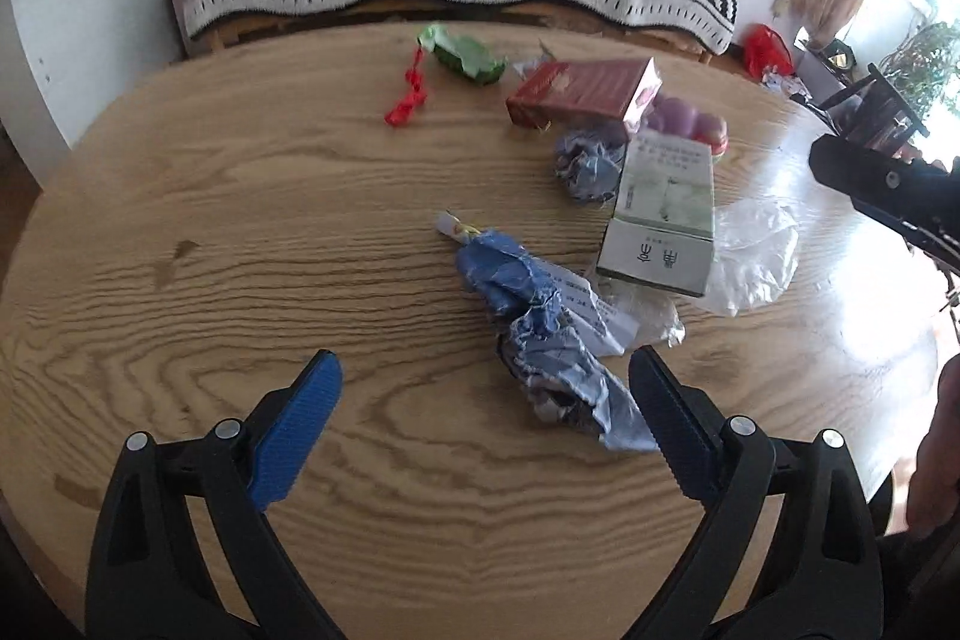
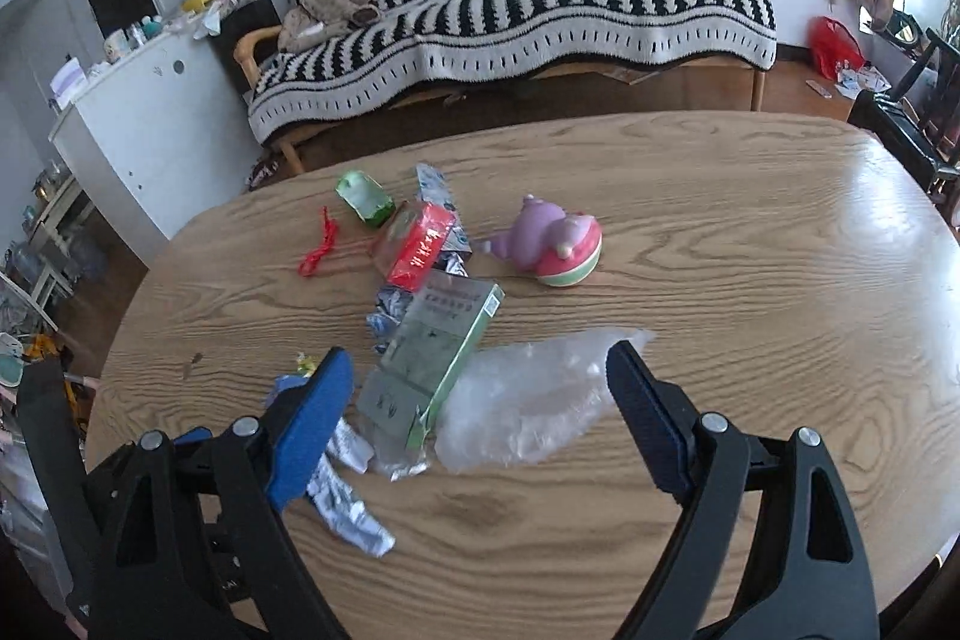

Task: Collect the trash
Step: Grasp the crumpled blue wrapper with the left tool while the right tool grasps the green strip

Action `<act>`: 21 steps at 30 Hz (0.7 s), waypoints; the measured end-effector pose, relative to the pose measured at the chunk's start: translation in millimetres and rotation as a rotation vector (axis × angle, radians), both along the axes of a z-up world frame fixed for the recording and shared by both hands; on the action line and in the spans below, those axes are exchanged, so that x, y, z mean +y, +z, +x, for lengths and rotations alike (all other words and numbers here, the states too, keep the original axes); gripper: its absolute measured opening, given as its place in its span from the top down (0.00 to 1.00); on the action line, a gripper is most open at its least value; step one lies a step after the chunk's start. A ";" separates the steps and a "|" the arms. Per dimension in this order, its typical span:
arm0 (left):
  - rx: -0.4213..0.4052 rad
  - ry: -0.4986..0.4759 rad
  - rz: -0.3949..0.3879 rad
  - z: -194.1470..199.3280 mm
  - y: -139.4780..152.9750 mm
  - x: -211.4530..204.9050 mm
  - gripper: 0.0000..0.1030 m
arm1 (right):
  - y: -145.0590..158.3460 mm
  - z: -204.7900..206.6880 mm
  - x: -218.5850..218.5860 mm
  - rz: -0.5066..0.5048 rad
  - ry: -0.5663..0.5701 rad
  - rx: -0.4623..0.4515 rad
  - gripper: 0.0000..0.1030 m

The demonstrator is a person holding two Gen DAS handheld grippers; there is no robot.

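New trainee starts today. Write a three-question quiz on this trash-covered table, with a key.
1. True or false: the left gripper is shut on the crumpled blue wrapper.
2. Which lies nearest the sofa? A) green wrapper B) clear plastic bag C) grey-green carton
3. Fill in: the red carton lies between the red string and the purple ____.

Key: 1 false, both grippers, the right gripper too, are open and hold nothing. 2 A. 3 toy.
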State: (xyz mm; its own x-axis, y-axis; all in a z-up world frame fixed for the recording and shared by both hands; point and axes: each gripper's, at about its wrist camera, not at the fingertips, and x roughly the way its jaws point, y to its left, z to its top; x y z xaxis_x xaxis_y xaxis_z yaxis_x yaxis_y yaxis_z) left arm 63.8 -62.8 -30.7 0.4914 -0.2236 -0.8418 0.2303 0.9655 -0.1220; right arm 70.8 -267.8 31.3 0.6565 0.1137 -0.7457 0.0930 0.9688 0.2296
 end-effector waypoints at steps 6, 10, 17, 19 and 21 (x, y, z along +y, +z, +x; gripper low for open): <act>0.041 -0.007 -0.003 13.4 -21.2 -11.5 0.09 | -22.7 24.5 0.4 -0.002 0.007 0.037 0.19; 0.043 -0.004 -0.007 14.9 -25.7 -5.4 0.10 | -37.4 38.5 2.1 0.017 0.019 0.076 0.19; 0.029 -0.037 0.018 5.1 -28.9 4.4 0.16 | -54.6 63.6 12.6 0.037 0.035 0.120 0.19; 0.017 -0.049 0.013 4.2 -27.9 5.7 0.17 | -57.3 69.0 12.8 0.044 0.038 0.127 0.19; 0.013 -0.058 0.017 3.9 -28.2 4.1 0.25 | -59.4 75.5 13.5 0.051 0.040 0.138 0.19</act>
State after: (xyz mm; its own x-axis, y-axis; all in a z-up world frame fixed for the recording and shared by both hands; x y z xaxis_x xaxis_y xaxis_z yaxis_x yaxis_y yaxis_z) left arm 67.8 -58.7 -58.9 0.4671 -0.2368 -0.8519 0.2845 0.9525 -0.1088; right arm 146.3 -254.3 -28.1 0.5425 0.1781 -0.8210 0.0884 0.9597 0.2666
